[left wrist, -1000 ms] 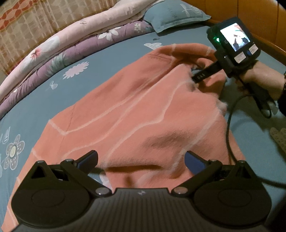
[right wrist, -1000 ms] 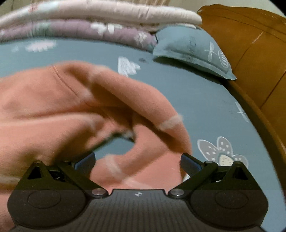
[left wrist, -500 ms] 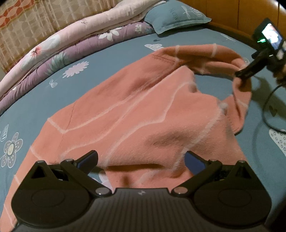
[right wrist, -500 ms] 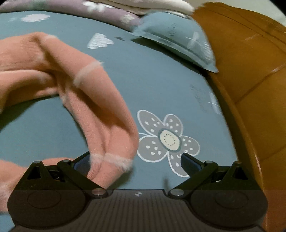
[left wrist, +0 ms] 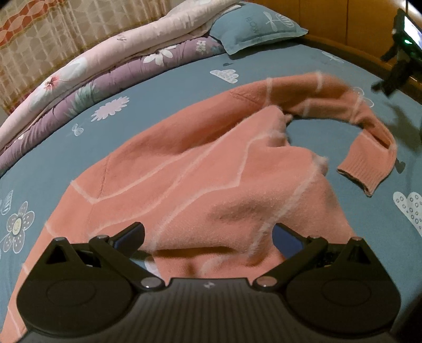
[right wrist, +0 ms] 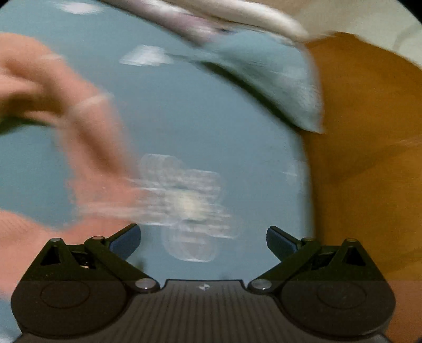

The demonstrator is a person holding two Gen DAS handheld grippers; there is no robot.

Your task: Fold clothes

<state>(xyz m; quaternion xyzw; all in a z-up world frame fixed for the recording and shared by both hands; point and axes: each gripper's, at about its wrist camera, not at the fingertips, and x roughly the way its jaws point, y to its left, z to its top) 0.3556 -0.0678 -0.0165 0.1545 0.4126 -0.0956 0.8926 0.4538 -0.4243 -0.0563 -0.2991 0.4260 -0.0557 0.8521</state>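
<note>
A salmon-pink sweater (left wrist: 190,179) with thin white lines lies spread on the blue bedsheet. Its right sleeve (left wrist: 353,116) curls out to the right and ends in a ribbed cuff (left wrist: 366,171) lying on the sheet. My left gripper (left wrist: 208,237) hovers open just over the sweater's near hem, nothing between its fingers. The right gripper (left wrist: 395,71) shows at the far right edge of the left wrist view, lifted clear of the sleeve. In its own blurred view the right gripper (right wrist: 203,238) is open and empty, the sleeve (right wrist: 87,137) off to its left.
A rolled pink and purple floral quilt (left wrist: 110,76) runs along the far side of the bed. A blue pillow (left wrist: 255,23) sits at the head by the orange wooden headboard (right wrist: 369,158). Bare blue sheet (left wrist: 303,71) with flower prints surrounds the sweater.
The right gripper carried the sleeve out to the right, let it go and pulled up and away. The sleeve now lies on the sheet. The left gripper has stayed put.
</note>
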